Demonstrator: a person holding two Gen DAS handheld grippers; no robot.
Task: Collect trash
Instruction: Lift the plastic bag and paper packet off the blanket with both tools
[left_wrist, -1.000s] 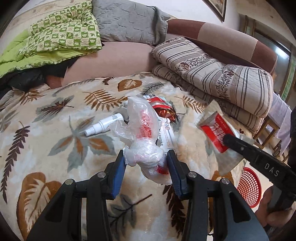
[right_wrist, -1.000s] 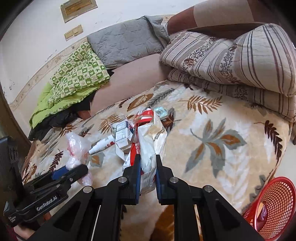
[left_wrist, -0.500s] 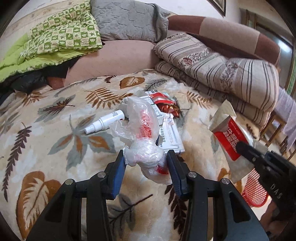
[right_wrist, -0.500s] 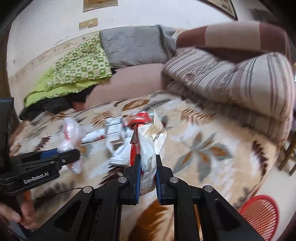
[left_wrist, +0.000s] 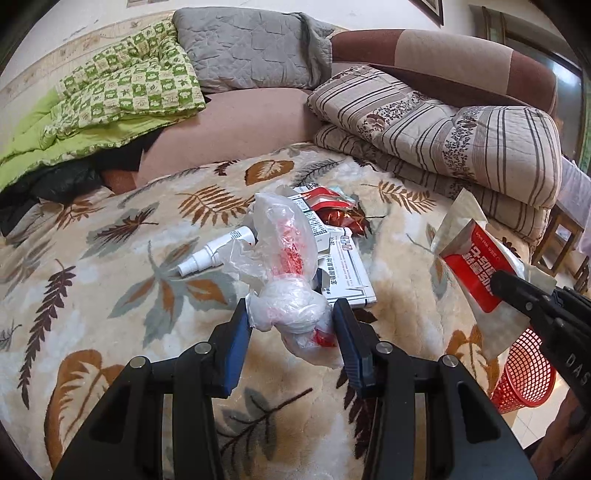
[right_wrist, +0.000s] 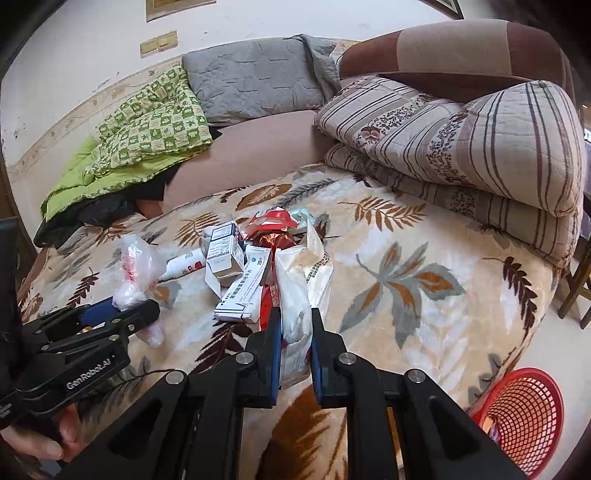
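Note:
My left gripper (left_wrist: 291, 314) is shut on a crumpled clear plastic bag (left_wrist: 284, 258) with red print, held above the leaf-patterned blanket; it also shows in the right wrist view (right_wrist: 135, 273). My right gripper (right_wrist: 295, 325) is shut on a white and red foil packet (right_wrist: 303, 280), seen in the left wrist view (left_wrist: 476, 266) held up at the right. On the blanket lie a white spray bottle (left_wrist: 210, 254), a white medicine box (left_wrist: 347, 273), a small carton (right_wrist: 223, 254) and red wrappers (left_wrist: 332, 210). A red mesh basket (right_wrist: 524, 413) stands on the floor at the bed's right.
Folded striped quilts (left_wrist: 443, 136) are stacked at the back right. A green checked quilt (left_wrist: 122, 92) and a grey pillow (left_wrist: 251, 48) lie at the back. Wooden furniture (left_wrist: 565, 240) stands past the bed's right edge.
My right gripper with the foil packet has swung round and shifted to the right, nearer the red basket. My left gripper still holds the plastic bag in about the same place.

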